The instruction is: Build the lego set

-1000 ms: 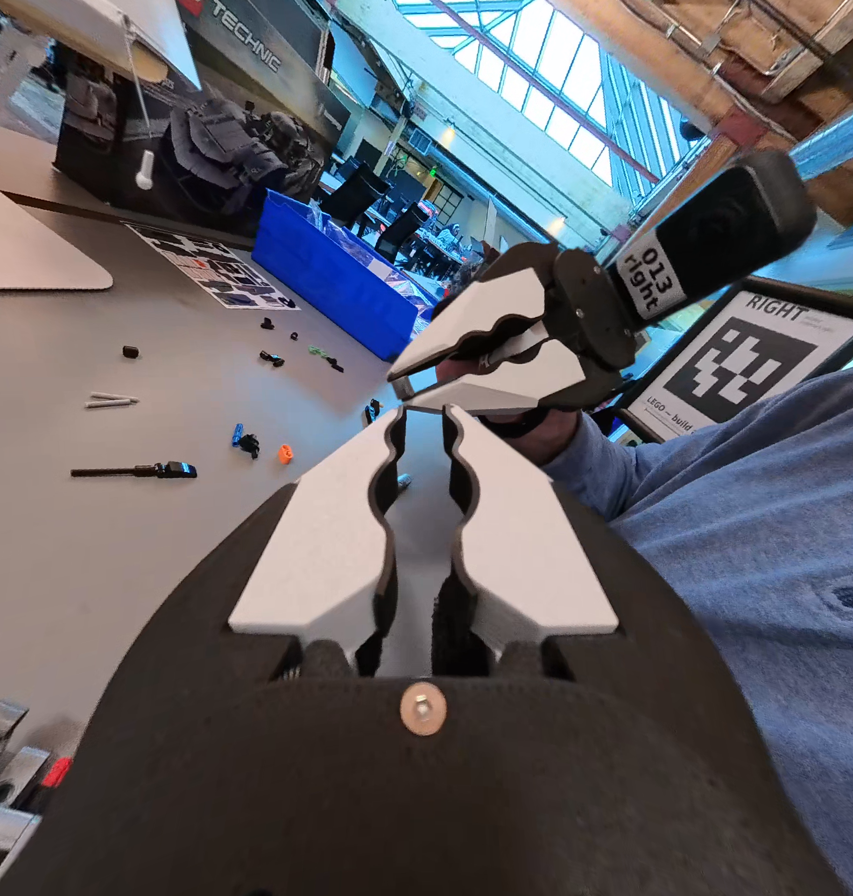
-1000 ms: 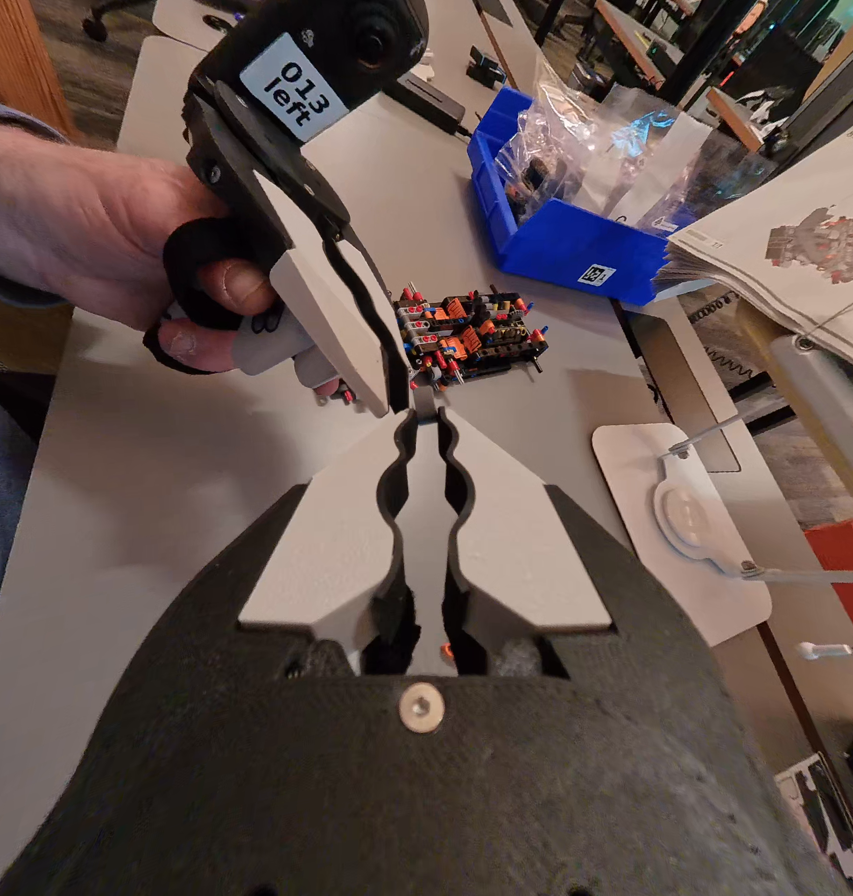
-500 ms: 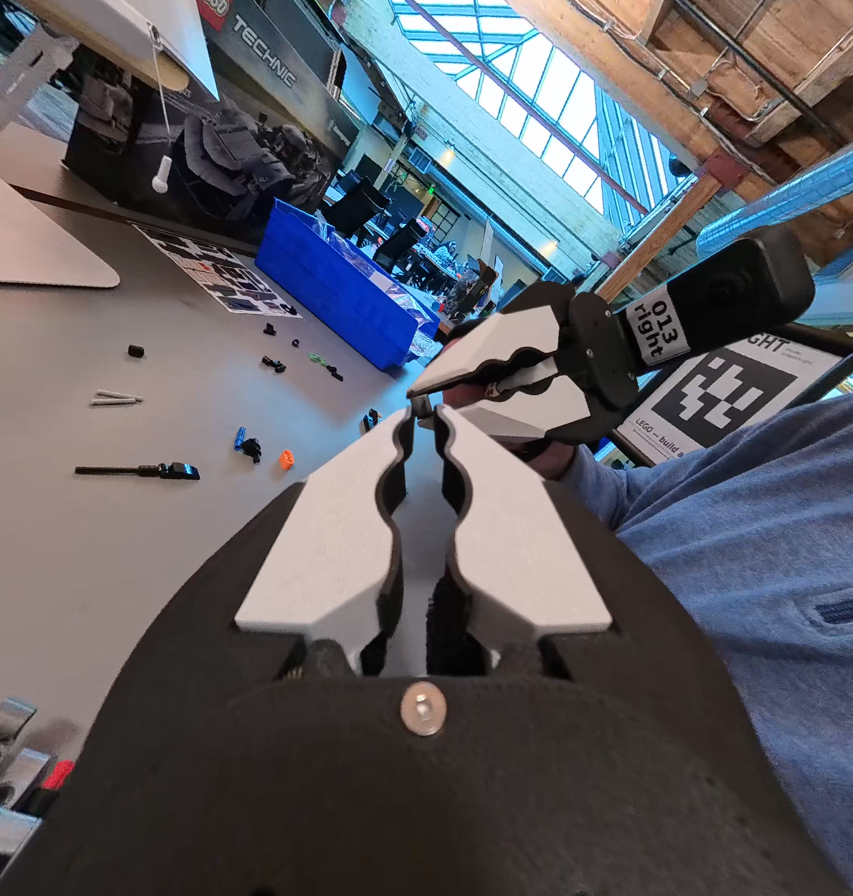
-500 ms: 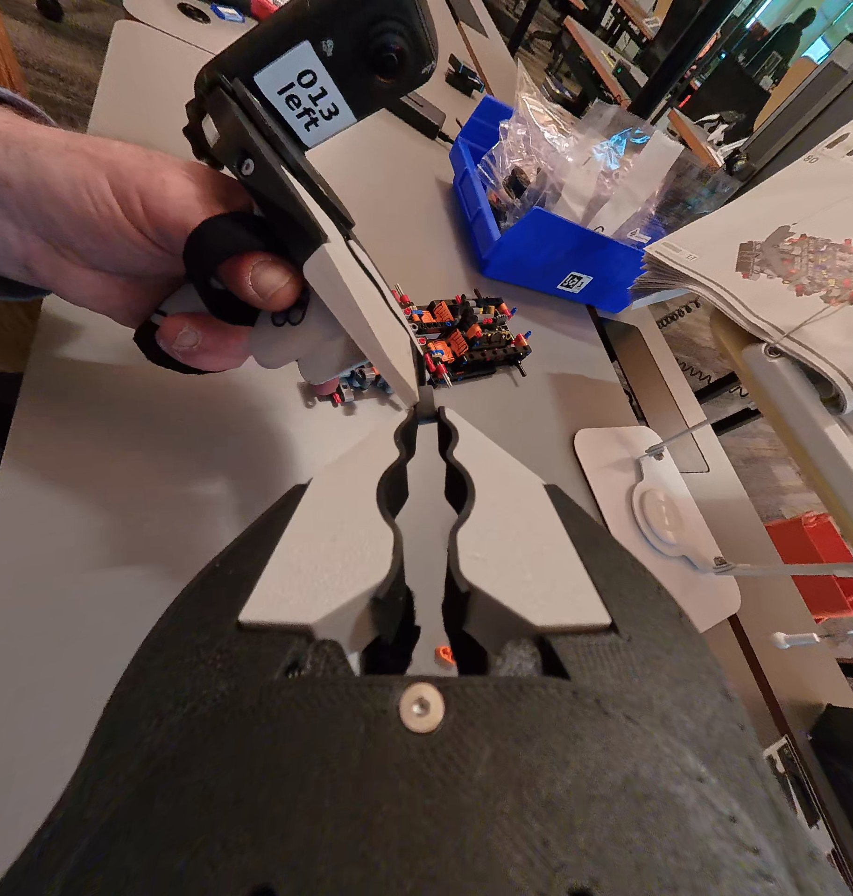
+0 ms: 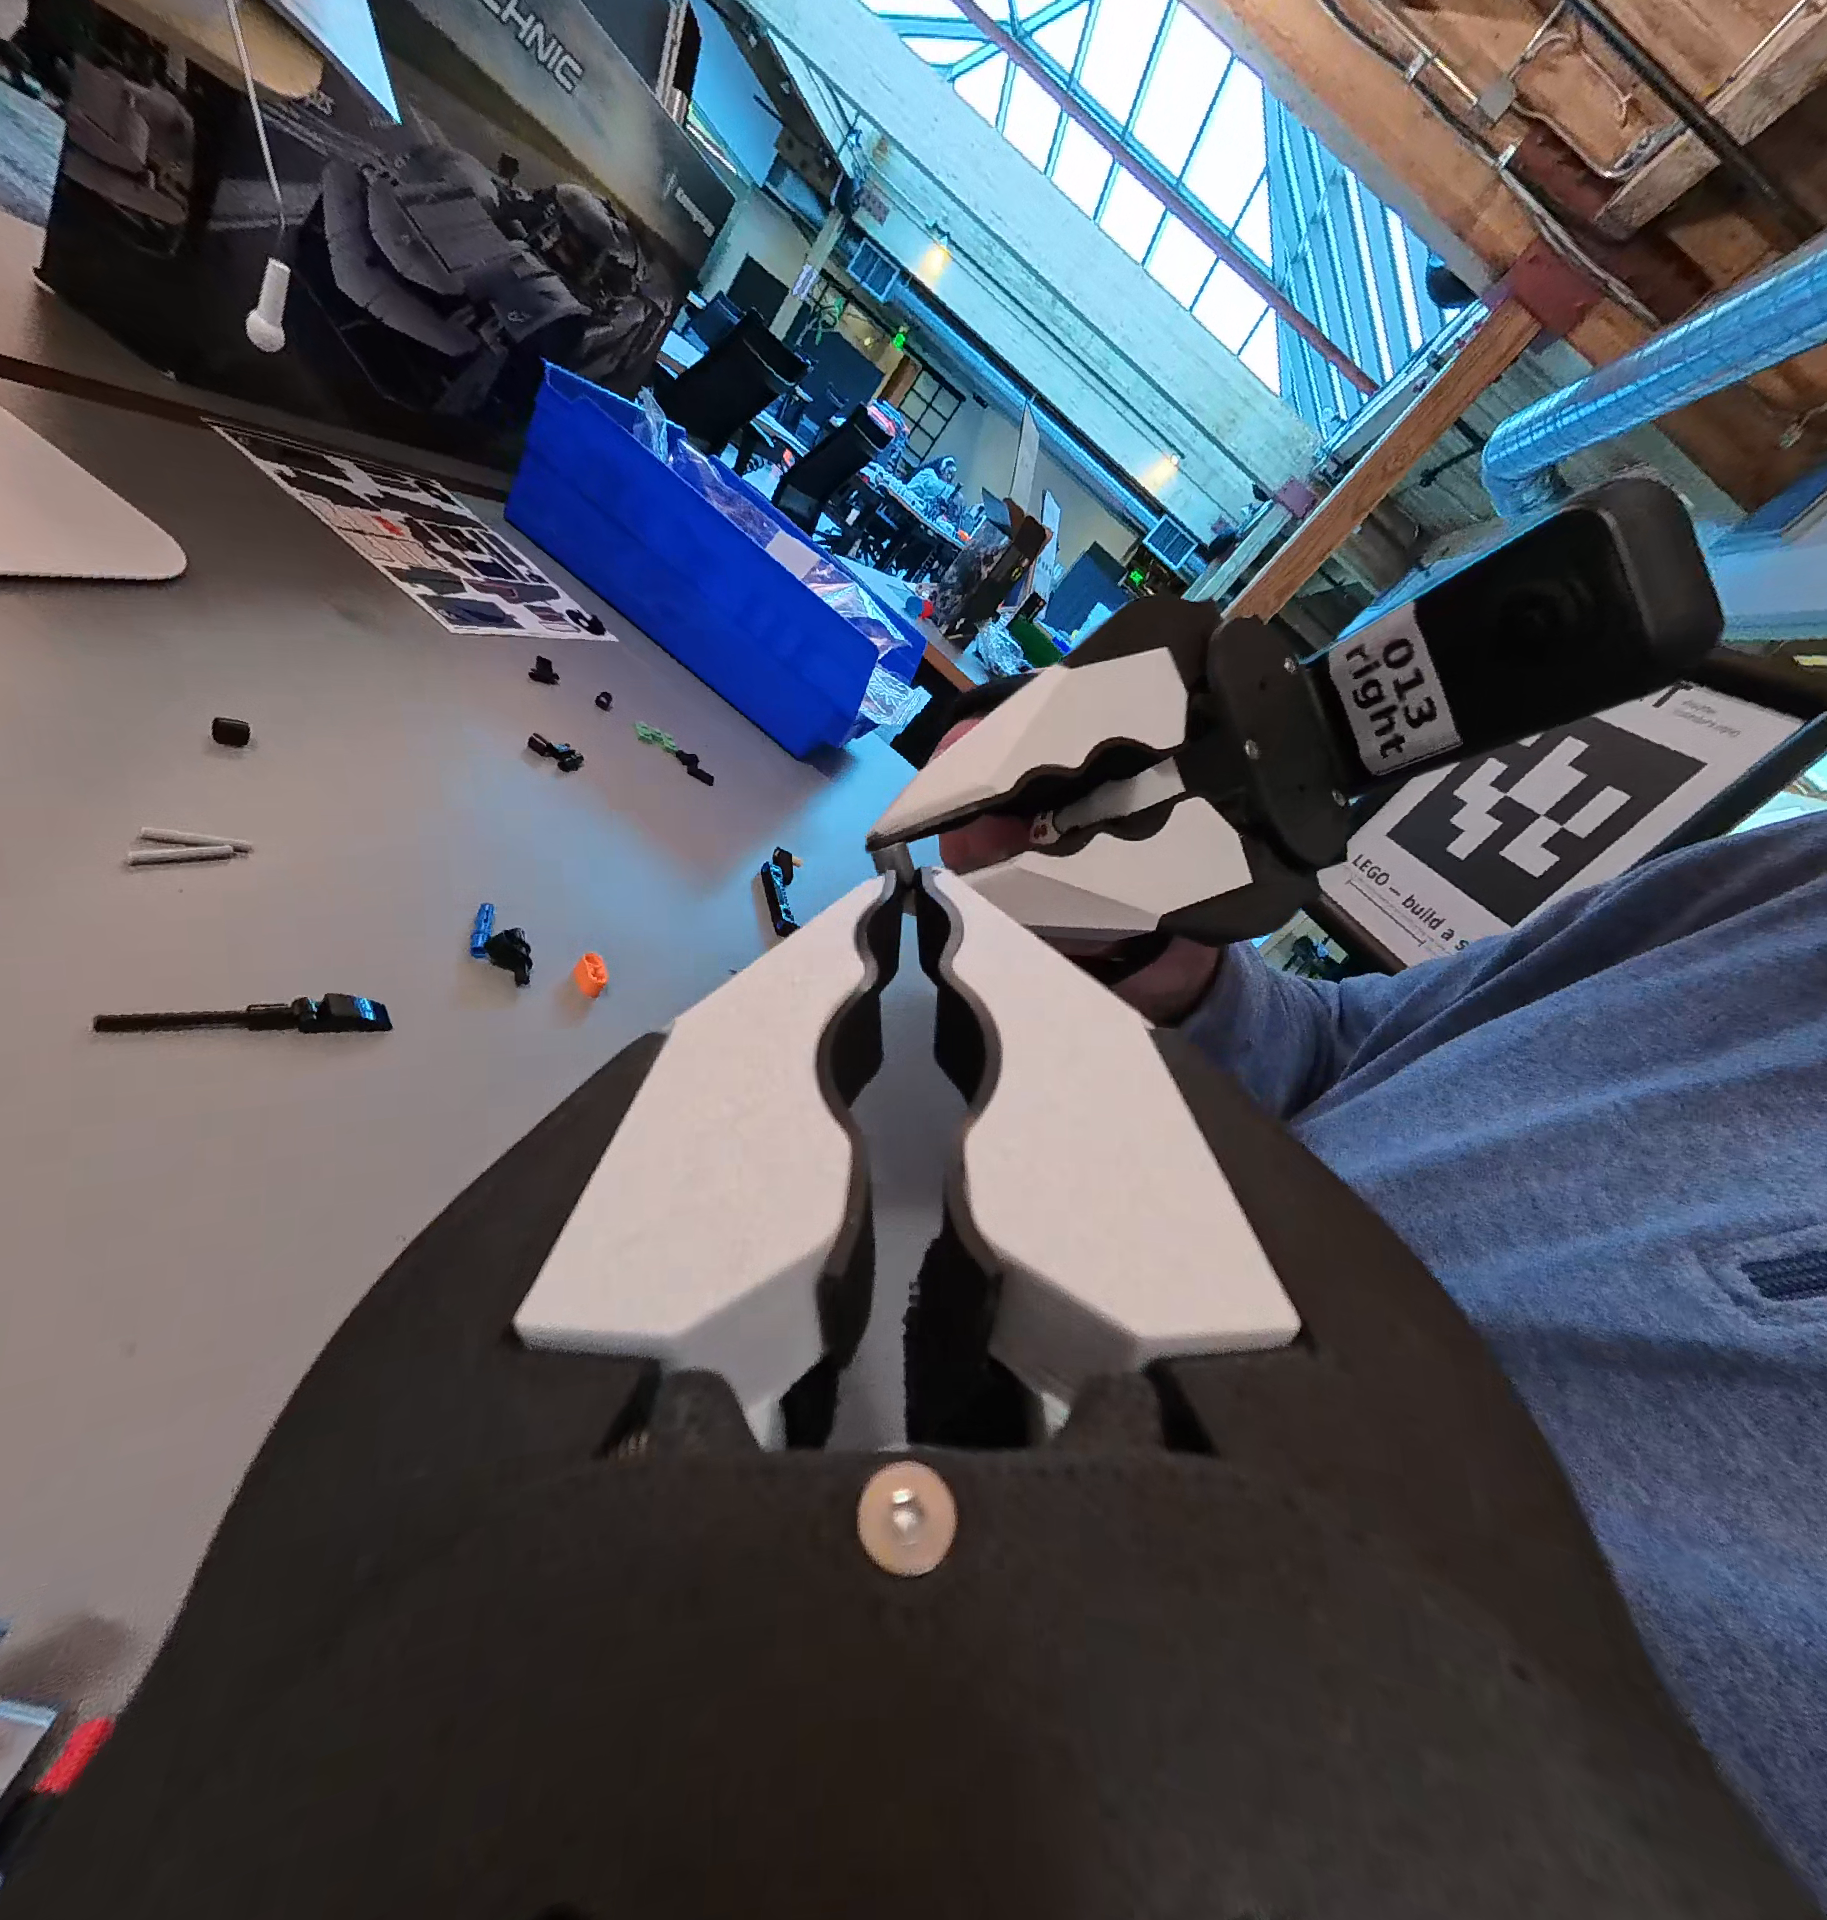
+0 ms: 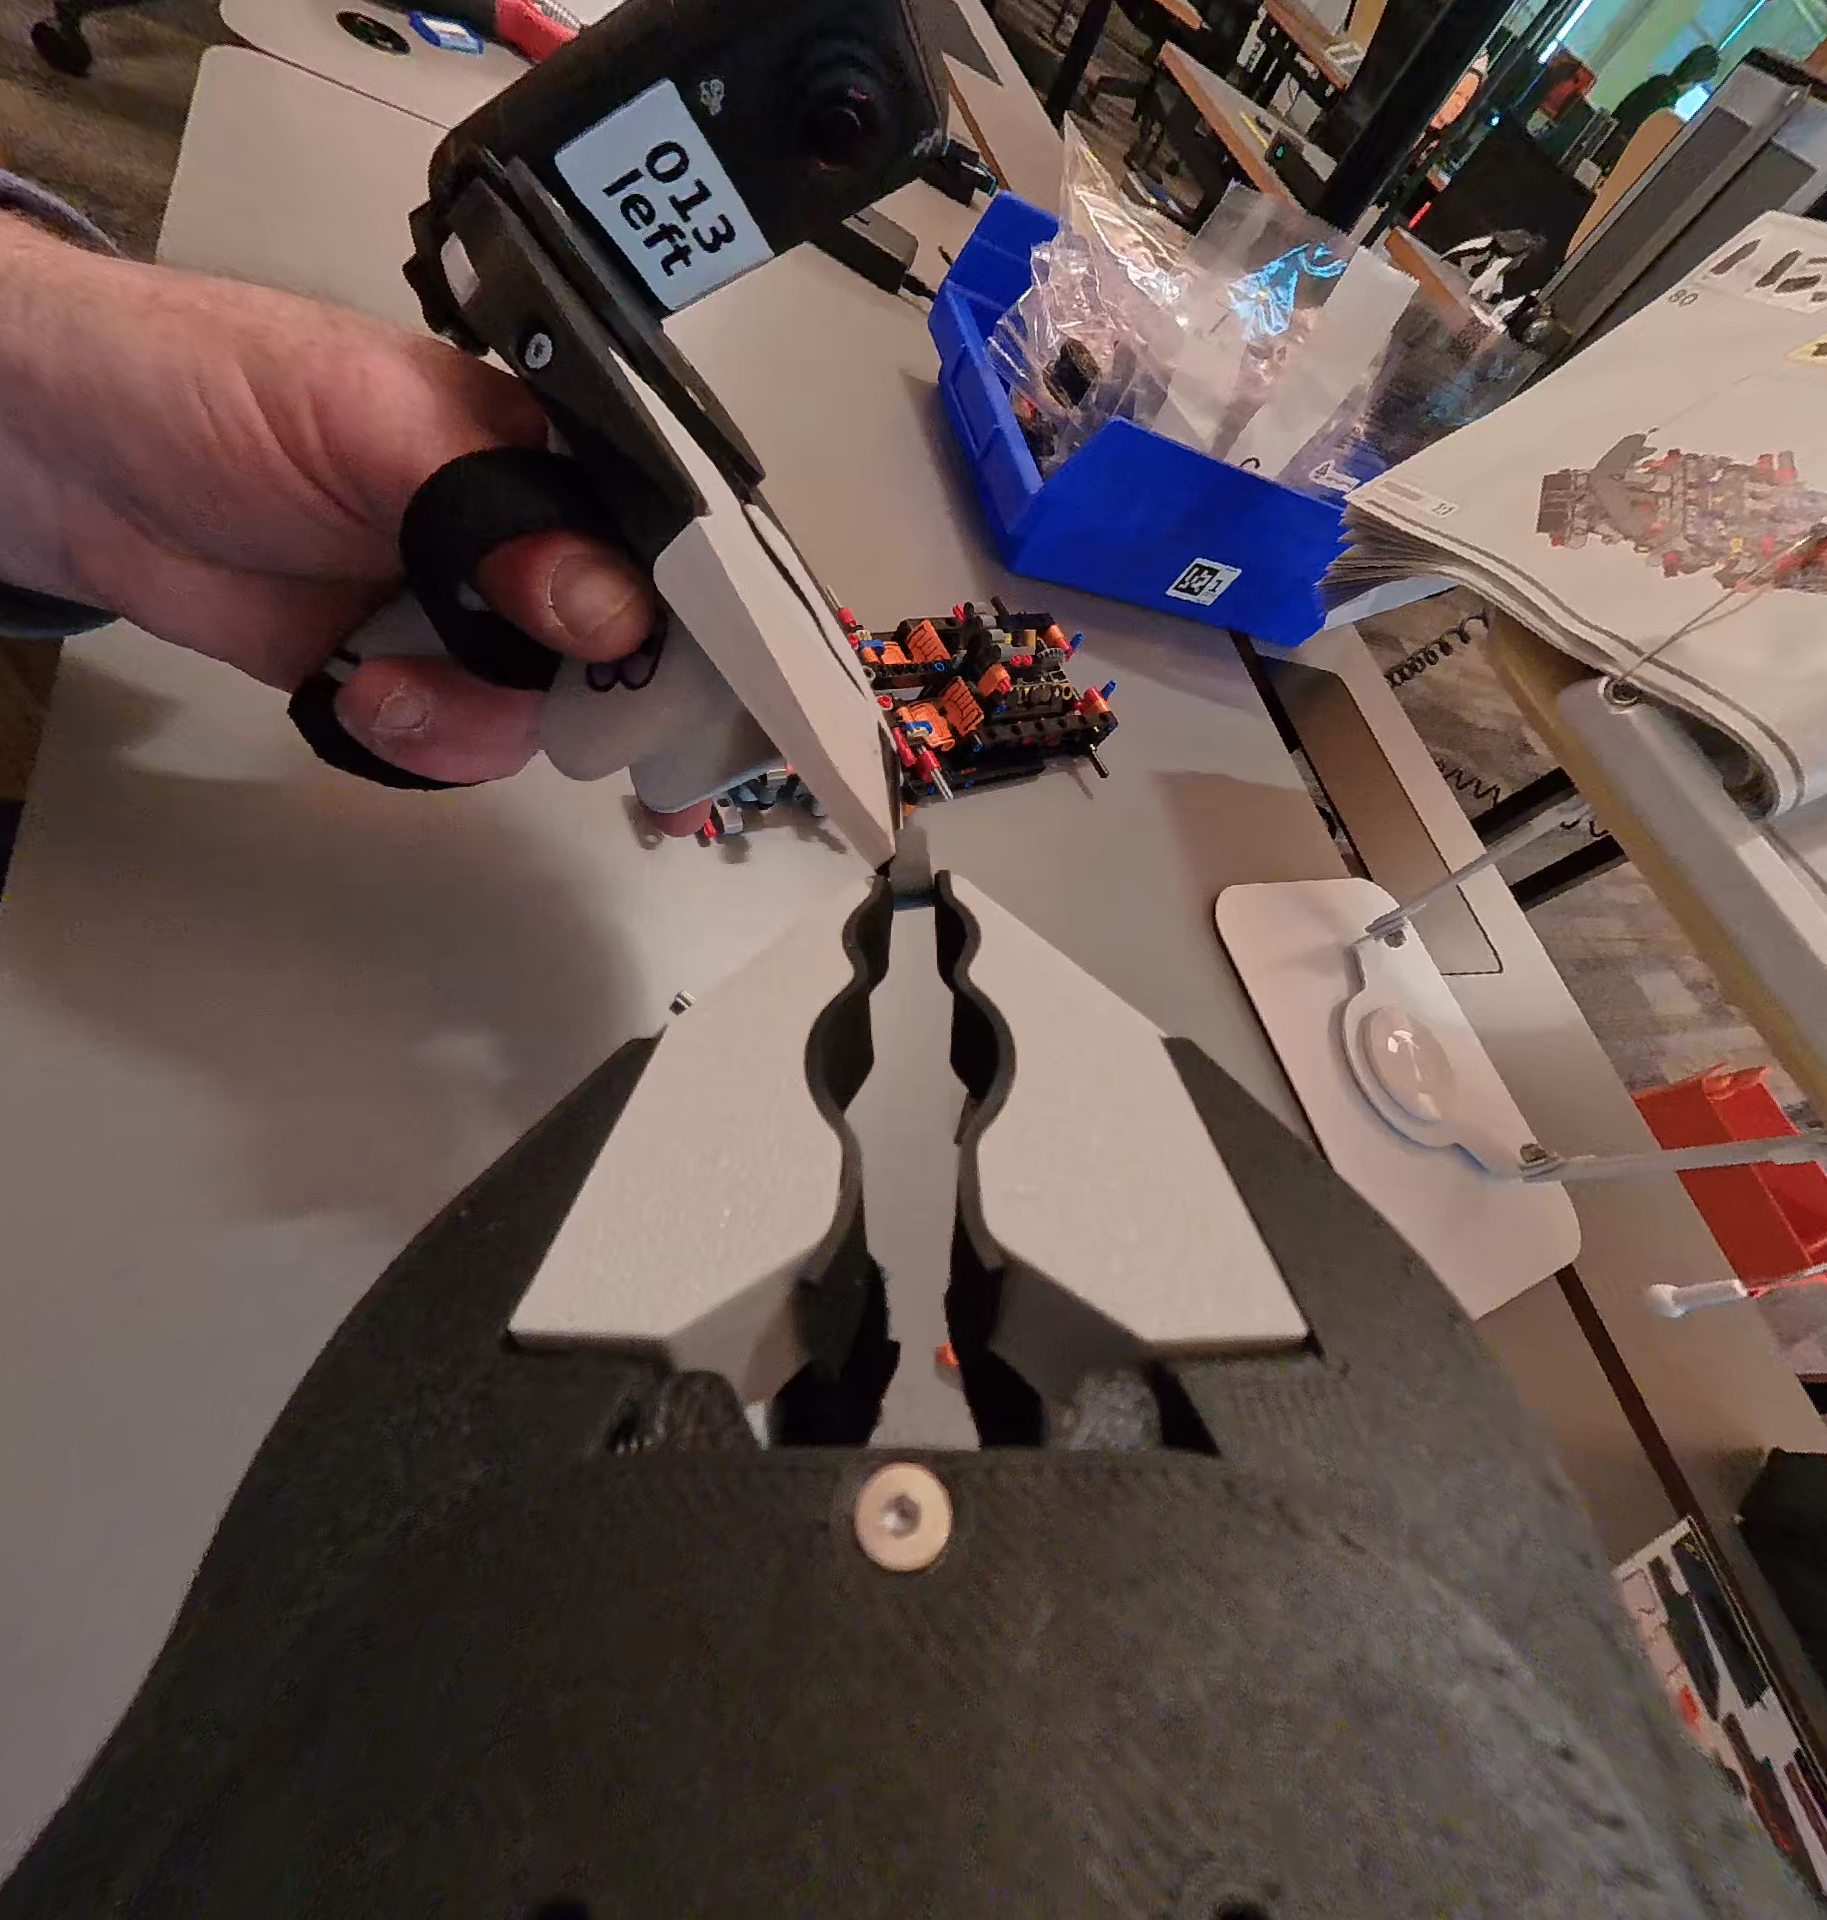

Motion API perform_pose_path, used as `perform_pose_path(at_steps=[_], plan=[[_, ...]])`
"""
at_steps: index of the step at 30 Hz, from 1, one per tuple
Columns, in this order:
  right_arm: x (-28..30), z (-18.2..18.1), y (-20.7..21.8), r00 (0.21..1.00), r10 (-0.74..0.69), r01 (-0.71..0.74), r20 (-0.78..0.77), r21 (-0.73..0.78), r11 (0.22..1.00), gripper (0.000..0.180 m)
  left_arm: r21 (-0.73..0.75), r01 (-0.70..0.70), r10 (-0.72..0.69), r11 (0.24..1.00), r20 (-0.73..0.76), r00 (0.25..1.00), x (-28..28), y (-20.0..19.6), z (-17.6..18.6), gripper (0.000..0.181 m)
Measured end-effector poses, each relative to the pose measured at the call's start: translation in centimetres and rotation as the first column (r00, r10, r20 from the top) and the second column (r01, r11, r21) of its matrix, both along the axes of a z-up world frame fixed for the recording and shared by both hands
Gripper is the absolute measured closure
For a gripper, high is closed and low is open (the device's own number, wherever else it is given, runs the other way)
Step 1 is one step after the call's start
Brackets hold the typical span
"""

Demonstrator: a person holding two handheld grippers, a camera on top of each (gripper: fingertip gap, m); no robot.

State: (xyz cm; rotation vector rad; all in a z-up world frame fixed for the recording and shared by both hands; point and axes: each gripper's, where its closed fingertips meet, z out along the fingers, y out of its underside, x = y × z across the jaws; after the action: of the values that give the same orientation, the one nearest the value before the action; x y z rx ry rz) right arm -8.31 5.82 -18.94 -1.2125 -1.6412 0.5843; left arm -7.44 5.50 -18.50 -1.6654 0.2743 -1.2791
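Observation:
My left gripper [image 5: 905, 891] and my right gripper [image 6: 909, 891] meet tip to tip above the grey table [image 5: 265, 1195]. Both are shut on one small grey lego piece [image 6: 910, 868], which also shows in the left wrist view [image 5: 894, 860]. The right gripper [image 5: 888, 836] comes in from the right in the left wrist view. The left gripper [image 6: 886, 844] comes down from the upper left in the right wrist view, held by a hand [image 6: 213, 488]. A black and orange lego assembly [image 6: 982, 686] lies on the table just beyond the tips.
A blue bin [image 6: 1148, 520] of bagged parts and an open instruction booklet [image 6: 1667, 468] lie at the far right. Loose parts lie on the table: an orange piece [image 5: 589, 974], a black axle [image 5: 244, 1016], grey axles [image 5: 187, 847]. A white magnifier pad [image 6: 1408, 1091] is on the right.
My left gripper's jaws have closed from a wider gap onto the grey piece held in the right gripper. Both grippers have shifted a little while staying tip to tip.

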Motion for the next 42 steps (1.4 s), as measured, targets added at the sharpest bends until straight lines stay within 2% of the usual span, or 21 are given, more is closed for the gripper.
perform_pose_path(at_steps=[12, 27, 35, 37, 39, 42], plan=[[0.8, 0.1, 0.1, 1.000, -0.017, 0.017, -0.005, 0.059, 0.998, 0.174, 0.046, 0.056, -0.053, 0.997, -0.051, 0.997, 0.8, 0.0, 0.1, 0.181], [1.8, 0.3, 0.6, 0.996, -0.087, 0.090, -0.026, 0.143, 0.986, 0.174, 0.070, 0.028, -0.027, 0.997, -0.017, 0.999, 1.7, 0.7, 0.5, 0.181], [2.2, 0.2, 0.7, 0.995, -0.098, 0.102, -0.030, 0.165, 0.981, 0.174, 0.079, 0.034, -0.029, 0.996, -0.064, 0.998, 2.1, 0.9, 0.4, 0.181], [2.3, 0.4, 0.3, 0.998, -0.051, 0.055, -0.043, 0.100, 0.993, 0.168, 0.084, 0.051, -0.044, 0.995, -0.081, 0.996, 2.1, 0.9, 0.5, 0.181], [2.7, 0.7, 0.3, 0.998, -0.012, 0.010, -0.056, -0.042, 0.999, 0.161, 0.105, 0.075, -0.062, 0.992, -0.121, 0.991, 2.0, 0.8, 0.7, 0.181], [3.3, 0.7, 0.5, 0.997, 0.066, -0.075, -0.049, -0.240, 0.968, 0.162, 0.139, 0.137, -0.109, 0.981, -0.194, 0.975, 2.4, 0.3, 1.0, 0.181]])
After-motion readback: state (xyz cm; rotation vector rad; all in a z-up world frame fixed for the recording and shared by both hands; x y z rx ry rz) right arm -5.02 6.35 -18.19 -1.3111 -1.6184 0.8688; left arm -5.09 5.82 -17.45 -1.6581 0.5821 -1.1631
